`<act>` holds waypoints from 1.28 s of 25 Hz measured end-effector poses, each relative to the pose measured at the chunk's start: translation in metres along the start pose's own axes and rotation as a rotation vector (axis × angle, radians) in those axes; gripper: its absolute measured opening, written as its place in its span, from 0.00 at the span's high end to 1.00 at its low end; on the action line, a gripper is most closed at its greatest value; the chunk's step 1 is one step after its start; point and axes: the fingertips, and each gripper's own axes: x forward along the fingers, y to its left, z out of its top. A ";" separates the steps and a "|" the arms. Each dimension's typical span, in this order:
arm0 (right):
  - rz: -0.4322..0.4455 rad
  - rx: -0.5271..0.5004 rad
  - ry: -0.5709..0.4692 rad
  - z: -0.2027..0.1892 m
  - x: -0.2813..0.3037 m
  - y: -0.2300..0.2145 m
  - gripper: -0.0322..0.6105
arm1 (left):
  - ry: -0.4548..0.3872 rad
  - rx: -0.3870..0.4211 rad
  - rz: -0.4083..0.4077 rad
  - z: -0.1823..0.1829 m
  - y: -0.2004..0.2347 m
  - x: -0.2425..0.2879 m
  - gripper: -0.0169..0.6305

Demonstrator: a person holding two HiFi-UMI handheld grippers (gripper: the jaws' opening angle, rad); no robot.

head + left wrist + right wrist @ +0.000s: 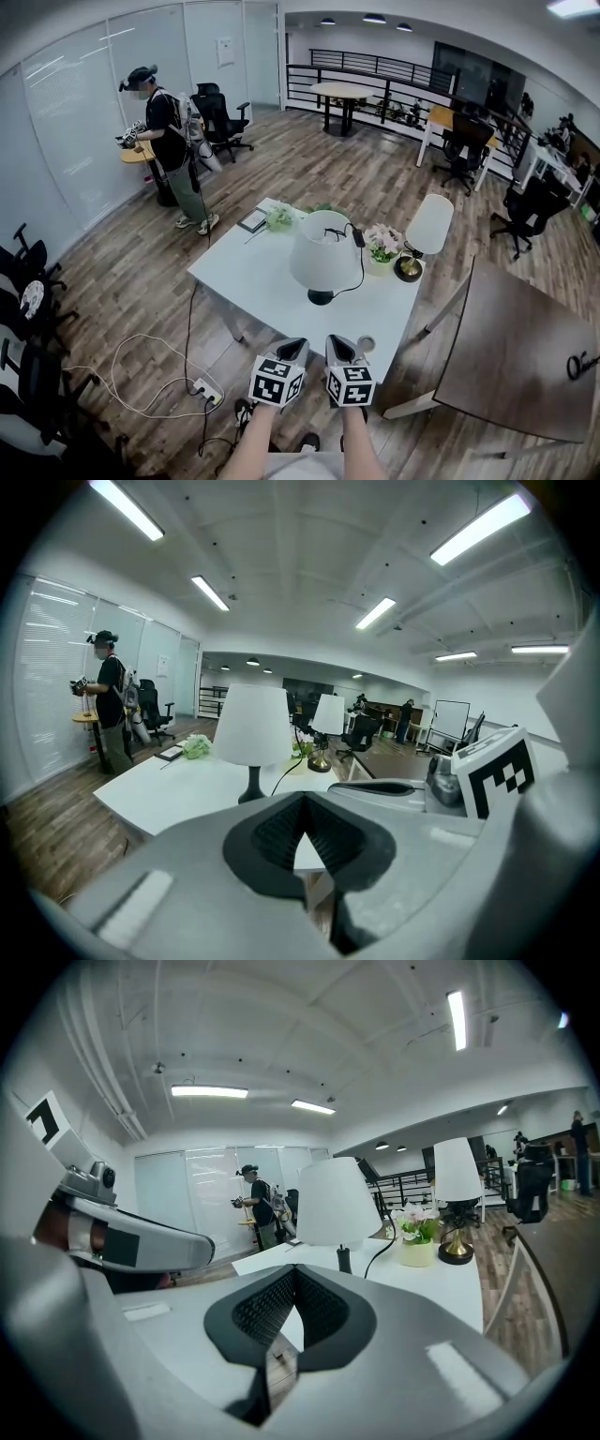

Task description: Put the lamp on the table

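Note:
A lamp (323,255) with a white shade and a black foot stands upright near the middle of the white table (248,274), its black cord looping to the right. It also shows in the left gripper view (251,726) and the right gripper view (336,1202), ahead of the jaws. My left gripper (293,351) (302,803) and right gripper (338,349) (293,1274) hover side by side just off the table's near edge. Both are shut and hold nothing. Neither touches the lamp.
A second lamp (427,227) with a gold foot, a pot of pink flowers (382,246), a green plant (279,217) and a notebook (253,221) share the table. A person (169,141) stands far left. A power strip (206,389) with cables lies on the floor; a dark table (525,347) is at right.

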 end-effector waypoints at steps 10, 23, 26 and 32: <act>-0.008 -0.006 0.009 -0.001 -0.005 -0.008 0.91 | -0.006 -0.013 0.007 -0.002 -0.004 0.002 0.97; -0.009 -0.011 0.020 -0.001 -0.001 -0.011 0.91 | -0.001 -0.014 0.004 -0.001 -0.002 0.005 0.97; -0.011 -0.010 0.023 -0.001 -0.001 -0.013 0.91 | 0.000 -0.015 0.004 -0.001 -0.002 0.005 0.97; -0.012 -0.016 0.031 -0.004 -0.002 -0.011 0.91 | 0.002 -0.023 0.005 -0.004 0.000 0.003 0.97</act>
